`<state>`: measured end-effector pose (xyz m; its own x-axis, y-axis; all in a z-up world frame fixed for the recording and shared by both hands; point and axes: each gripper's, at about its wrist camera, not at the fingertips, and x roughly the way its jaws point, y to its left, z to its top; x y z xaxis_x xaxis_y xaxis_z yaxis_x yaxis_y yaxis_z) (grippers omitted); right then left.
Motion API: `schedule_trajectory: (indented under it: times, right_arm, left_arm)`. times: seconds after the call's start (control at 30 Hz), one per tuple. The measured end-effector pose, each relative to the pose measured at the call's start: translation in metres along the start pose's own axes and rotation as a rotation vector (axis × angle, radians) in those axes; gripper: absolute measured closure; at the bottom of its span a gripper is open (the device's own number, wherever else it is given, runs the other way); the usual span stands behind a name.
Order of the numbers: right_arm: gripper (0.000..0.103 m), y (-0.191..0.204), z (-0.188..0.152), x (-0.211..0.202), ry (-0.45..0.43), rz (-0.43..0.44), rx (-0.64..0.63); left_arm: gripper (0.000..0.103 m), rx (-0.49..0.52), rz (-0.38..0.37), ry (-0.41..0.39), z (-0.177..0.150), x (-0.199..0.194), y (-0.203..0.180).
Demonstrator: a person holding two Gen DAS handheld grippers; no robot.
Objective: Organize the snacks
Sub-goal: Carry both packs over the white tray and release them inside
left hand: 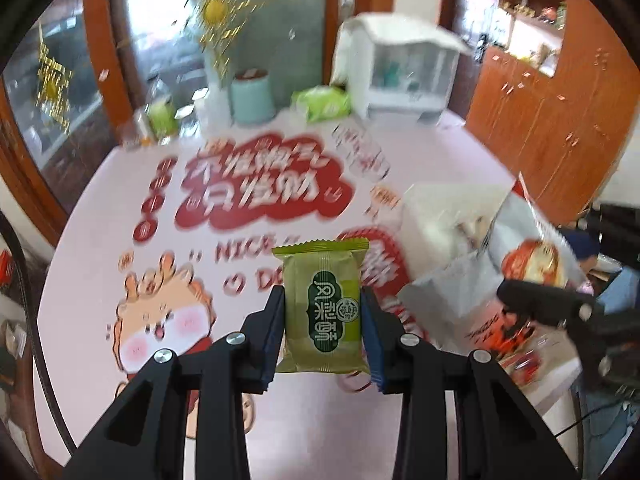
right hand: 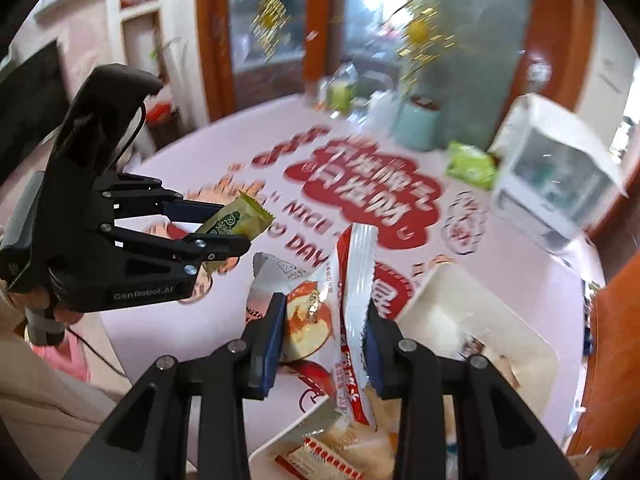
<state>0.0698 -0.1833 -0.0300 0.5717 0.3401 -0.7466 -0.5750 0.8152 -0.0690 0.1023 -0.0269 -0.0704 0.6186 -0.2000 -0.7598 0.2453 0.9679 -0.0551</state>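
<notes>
My left gripper (left hand: 323,316) is shut on a green snack packet (left hand: 323,304) and holds it upright above the printed pink tablecloth (left hand: 100,216). It also shows in the right wrist view (right hand: 234,236), at the left, with the green packet (right hand: 232,222) between its fingers. My right gripper (right hand: 326,340) is shut on a red and white snack bag (right hand: 352,300) and holds it above a white tray (right hand: 516,332) that has several snack packets in it. In the left wrist view the right gripper (left hand: 520,300) is at the right with the red and white bag (left hand: 532,256).
A white storage box (left hand: 404,68) stands at the back of the table, with a second green packet (left hand: 322,102) and a teal cup (left hand: 252,96) beside it. Bottles (left hand: 160,112) stand at the back left. A wooden cabinet (left hand: 552,100) is at the right.
</notes>
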Motion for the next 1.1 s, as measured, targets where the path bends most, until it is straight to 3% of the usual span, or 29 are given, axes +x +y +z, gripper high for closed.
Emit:
schedule_trajectory:
  times: [0.13,0.27,0.47,0.6,0.83,0.87,0.93,0.97,1.0,1.1]
  right_arm:
    - [0.067,-0.013,-0.008,-0.046,-0.098,-0.081,0.07]
    - [0.066,-0.037,-0.019,-0.084,-0.178,-0.228,0.157]
    - [0.065,-0.073,-0.038,-0.122,-0.214,-0.395,0.294]
    - [0.065,-0.101,-0.045,-0.129,-0.214,-0.462,0.389]
    - [0.062,-0.145,-0.047,-0.116,-0.201,-0.478,0.489]
    - [0.06,-0.147,-0.047,-0.113,-0.197,-0.477,0.491]
    - [0.058,-0.155,-0.045,-0.104,-0.187,-0.482,0.498]
    - [0.057,-0.158,-0.044,-0.099,-0.181,-0.477,0.496]
    - [0.056,-0.16,-0.044,-0.095,-0.17,-0.475,0.494]
    - [0.043,-0.164,-0.043,-0.086,-0.163,-0.463,0.503]
  left_arm:
    - [0.069,0.055,-0.052,-0.051,0.02,-0.02,-0.039]
    - [0.068,0.101,-0.109,-0.08,0.039,-0.028,-0.077]
    - [0.068,0.168,-0.135,-0.103,0.067,-0.025,-0.133]
    - [0.068,0.198,-0.116,-0.105,0.086,-0.013,-0.161]
    - [0.068,0.217,-0.049,-0.083,0.108,0.013,-0.19]
    - [0.065,0.218,-0.036,-0.081,0.111,0.017,-0.192]
    - [0.048,0.217,0.001,-0.085,0.113,0.022,-0.194]
    - [0.03,0.216,0.039,-0.097,0.115,0.024,-0.195]
    - [0.019,0.212,0.066,-0.111,0.116,0.025,-0.195]
    - [0.012,0.212,0.102,-0.132,0.117,0.025,-0.192]
